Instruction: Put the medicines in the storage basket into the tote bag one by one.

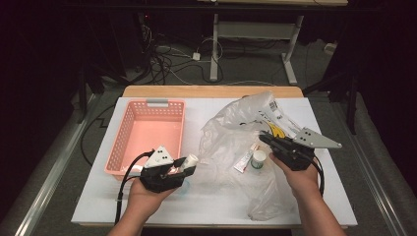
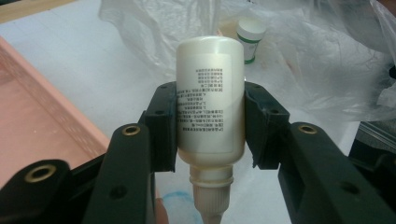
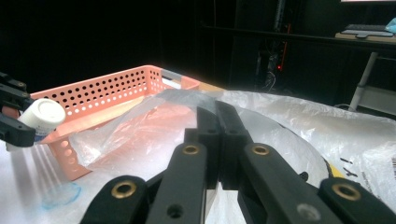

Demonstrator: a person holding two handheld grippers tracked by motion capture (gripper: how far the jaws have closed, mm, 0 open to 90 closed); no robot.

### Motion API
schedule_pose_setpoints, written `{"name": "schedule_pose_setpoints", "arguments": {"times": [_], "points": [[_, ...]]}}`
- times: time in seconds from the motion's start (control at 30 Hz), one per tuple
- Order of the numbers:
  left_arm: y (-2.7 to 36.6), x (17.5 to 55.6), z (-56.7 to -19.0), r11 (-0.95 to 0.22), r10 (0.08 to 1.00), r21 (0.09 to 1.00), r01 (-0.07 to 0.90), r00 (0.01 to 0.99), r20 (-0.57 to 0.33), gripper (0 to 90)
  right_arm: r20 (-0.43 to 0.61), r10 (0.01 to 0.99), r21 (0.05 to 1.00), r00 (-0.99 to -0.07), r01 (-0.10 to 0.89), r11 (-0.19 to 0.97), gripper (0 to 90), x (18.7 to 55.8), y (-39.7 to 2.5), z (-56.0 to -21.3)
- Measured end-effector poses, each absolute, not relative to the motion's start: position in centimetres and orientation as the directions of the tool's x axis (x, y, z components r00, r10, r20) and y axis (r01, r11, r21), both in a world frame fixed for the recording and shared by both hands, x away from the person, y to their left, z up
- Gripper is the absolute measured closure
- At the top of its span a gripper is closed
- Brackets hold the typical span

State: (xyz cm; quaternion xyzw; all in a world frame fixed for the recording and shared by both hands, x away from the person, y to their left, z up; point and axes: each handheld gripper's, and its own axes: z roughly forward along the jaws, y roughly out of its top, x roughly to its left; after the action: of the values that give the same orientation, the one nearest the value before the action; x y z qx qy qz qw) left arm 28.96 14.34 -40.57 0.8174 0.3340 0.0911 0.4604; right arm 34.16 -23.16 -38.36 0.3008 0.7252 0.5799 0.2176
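Observation:
My left gripper [image 1: 188, 165] is shut on a white squeeze bottle [image 1: 191, 160] just off the front right corner of the pink perforated basket [image 1: 129, 162]. In the left gripper view the bottle [image 2: 210, 88] lies along the jaws of that gripper [image 2: 210, 123], nozzle toward the camera, printed label up. My right gripper [image 1: 264, 137] is shut on the edge of a clear plastic bag [image 1: 231, 132], holding the film raised. In the right gripper view the shut jaws of my right gripper [image 3: 217, 114] pinch the bag [image 3: 154, 121]. A small white jar with a green band [image 1: 258, 159] and a tube [image 1: 243, 161] lie in the bag.
The basket [image 3: 116, 86] looks empty, and the white bottle [image 3: 43, 117] hangs beside its near corner. A blue smudge [image 3: 60, 193] marks the white table [image 1: 98, 191]. The bag spreads over the table's right half. Cables and desk legs [image 1: 214, 44] sit on the floor beyond.

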Motion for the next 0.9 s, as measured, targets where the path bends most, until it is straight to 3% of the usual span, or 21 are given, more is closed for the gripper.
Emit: {"name": "schedule_pose_setpoints", "arguments": {"times": [0.6,0.9], "points": [[13.2,28.4,-40.3,-0.349,0.604,0.827,0.441,0.780,-0.161,57.8,0.027,0.671,0.972,-0.741,0.177,0.155,90.0,34.2,-21.8,-38.3],[10.5,28.2,-40.6,-0.395,0.565,0.822,0.410,0.814,-0.135,57.8,0.021,0.667,0.971,-0.744,0.173,0.162,90.0,34.3,-21.6,-38.3]]}}
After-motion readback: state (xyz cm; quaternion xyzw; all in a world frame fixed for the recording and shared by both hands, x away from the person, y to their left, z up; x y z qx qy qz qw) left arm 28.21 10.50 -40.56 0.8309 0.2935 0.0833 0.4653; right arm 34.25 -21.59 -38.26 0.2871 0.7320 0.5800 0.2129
